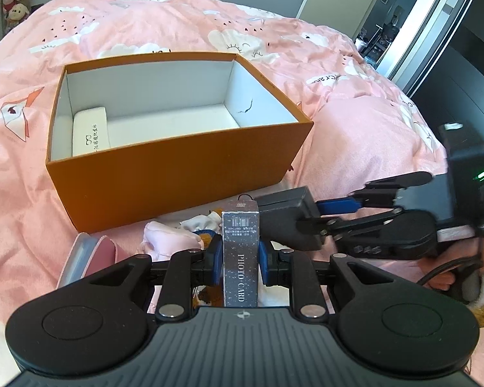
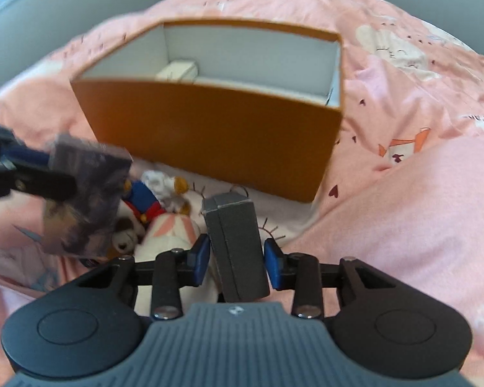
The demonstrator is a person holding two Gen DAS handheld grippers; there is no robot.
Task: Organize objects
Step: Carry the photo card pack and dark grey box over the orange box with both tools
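Observation:
An open orange box (image 1: 177,161) (image 2: 209,135) with a white inside sits on the pink bedspread, and a white case (image 1: 90,132) (image 2: 177,69) lies in its left end. My left gripper (image 1: 240,262) is shut on a silver-grey box printed PHOTO CARD (image 1: 240,225) (image 2: 84,193), held upright just in front of the orange box. My right gripper (image 2: 235,258) (image 1: 316,216) has its blue pads against the sides of a dark grey box (image 2: 232,225) (image 1: 284,222), tilted slightly, close beside the photo card box.
Small plush toys (image 2: 145,200) (image 1: 190,235) lie on the bed below both grippers. A pink and clear flat item (image 1: 87,251) lies at the lower left. The bedspread (image 1: 355,129) bulges to the right of the box. A doorway (image 1: 380,25) opens at the far right.

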